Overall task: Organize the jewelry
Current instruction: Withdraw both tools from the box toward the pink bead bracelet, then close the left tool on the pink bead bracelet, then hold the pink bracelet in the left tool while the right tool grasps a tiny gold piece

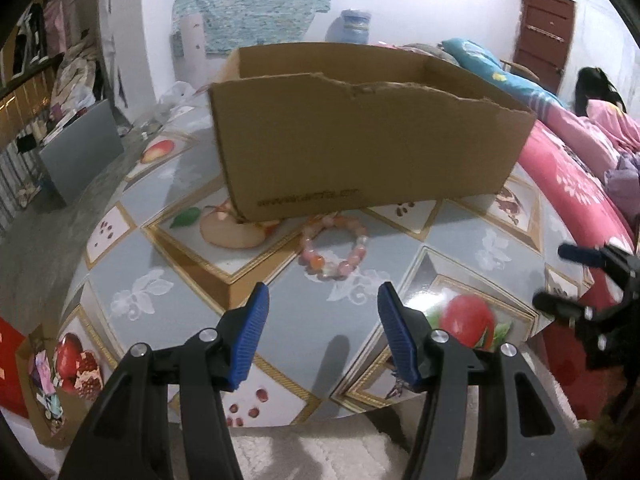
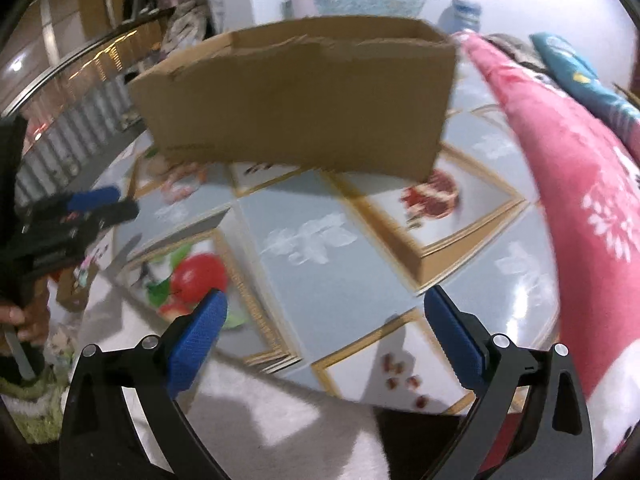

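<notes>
Bracelet [image 1: 334, 249], apparently one; box [image 1: 368, 140].

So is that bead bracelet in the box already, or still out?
Out. The bracelet lies on the table just in front of the cardboard box.

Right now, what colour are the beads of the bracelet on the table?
Pink and orange, with some pale beads; the bracelet shows best in the left wrist view.
</notes>
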A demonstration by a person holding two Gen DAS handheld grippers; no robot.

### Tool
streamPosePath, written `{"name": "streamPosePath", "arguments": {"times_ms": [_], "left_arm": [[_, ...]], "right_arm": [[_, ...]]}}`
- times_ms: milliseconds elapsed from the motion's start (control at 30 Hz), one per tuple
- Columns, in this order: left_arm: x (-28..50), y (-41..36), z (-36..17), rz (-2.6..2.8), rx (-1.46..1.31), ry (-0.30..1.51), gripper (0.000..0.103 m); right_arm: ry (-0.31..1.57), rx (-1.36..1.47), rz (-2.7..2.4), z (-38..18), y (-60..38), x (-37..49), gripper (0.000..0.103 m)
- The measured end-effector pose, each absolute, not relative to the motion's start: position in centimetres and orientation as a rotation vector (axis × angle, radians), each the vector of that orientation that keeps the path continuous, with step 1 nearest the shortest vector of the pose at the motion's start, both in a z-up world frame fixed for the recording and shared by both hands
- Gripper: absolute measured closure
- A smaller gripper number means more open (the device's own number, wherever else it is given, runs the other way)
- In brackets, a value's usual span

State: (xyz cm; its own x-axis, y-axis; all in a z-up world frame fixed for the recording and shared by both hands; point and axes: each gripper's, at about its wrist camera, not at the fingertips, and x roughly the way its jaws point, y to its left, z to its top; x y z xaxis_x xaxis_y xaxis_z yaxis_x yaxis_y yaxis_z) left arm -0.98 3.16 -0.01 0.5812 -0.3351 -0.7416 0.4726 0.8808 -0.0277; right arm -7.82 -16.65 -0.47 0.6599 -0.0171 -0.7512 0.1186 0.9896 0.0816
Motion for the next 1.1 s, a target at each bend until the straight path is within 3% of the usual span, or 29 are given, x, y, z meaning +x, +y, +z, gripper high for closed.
{"name": "streamPosePath", "arguments": {"times_ms": [267, 433, 733, 967, 1100], "left_arm": [[-1.0, 0.2, 0.0, -0.576, 0.244, 0.748, 0.048], [0.5, -1.6, -0.9, -0.599, 0.286, 0.778, 0.062], [3.0, -2.5, -2.4, -0.571, 0.312, 0.843, 0.068], [3.4, -2.8, -2.5, -0.567, 0.316, 0.833, 0.092], [3.5, -2.9, -2.5, -0.572, 0.306, 0.829, 0.094]], "right_arm": [[0.818, 0.255, -0.104, 0.3, -19.8, -6.9, 0.012], [0.81, 0.303, -0.09, 0.1, -20.4, -6.7, 0.022], [0.809, 0.312, -0.093, -0.2, -21.4, -6.6, 0.044], [0.822, 0.335, -0.092, -0.6, -22.2, -6.3, 0.053], [0.813, 0.332, -0.09, -0.4, -22.2, -6.3, 0.054]]}}
